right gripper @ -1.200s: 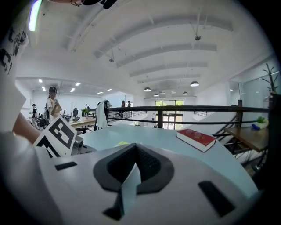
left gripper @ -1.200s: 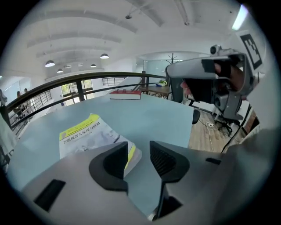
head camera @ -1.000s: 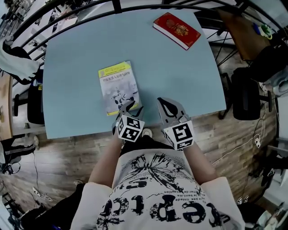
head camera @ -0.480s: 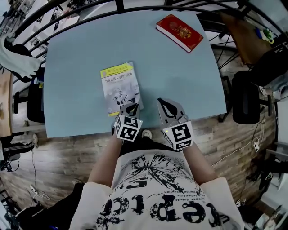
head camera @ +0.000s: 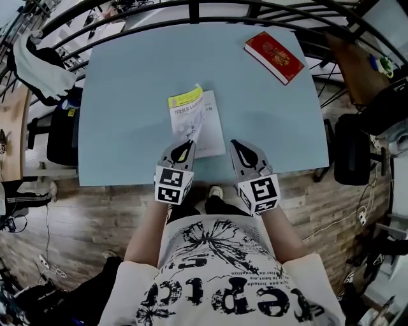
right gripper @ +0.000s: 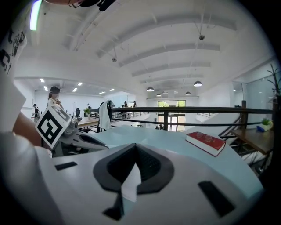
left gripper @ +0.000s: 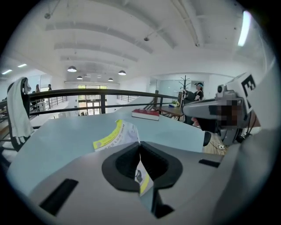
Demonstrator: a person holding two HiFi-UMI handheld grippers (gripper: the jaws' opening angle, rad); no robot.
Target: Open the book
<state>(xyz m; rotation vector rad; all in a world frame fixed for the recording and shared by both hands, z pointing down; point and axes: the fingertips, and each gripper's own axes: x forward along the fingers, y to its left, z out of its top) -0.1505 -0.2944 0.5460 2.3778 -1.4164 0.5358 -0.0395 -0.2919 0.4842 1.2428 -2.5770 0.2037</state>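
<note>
The book [head camera: 203,130] with a yellow band on its cover lies on the light blue table [head camera: 127,95], near the front edge. My left gripper [head camera: 187,148] is shut on the near edge of its front cover [left gripper: 115,135] and holds that cover raised and curled above the white page beneath. In the left gripper view the cover's edge [left gripper: 141,175] runs between the closed pads. My right gripper [head camera: 241,148] hovers just right of the book, shut, with nothing in it. Its jaws [right gripper: 134,151] show only table beyond them.
A red book [head camera: 275,56] lies at the table's far right corner. A dark railing [head camera: 191,11] runs behind the table. A white garment [head camera: 38,67] hangs at the far left, and a black chair [head camera: 350,140] stands off the right side.
The left gripper's jaws closed on the cover's near edge and rose with it, so the cover now stands lifted off the page. The right gripper shifted slightly forward.
</note>
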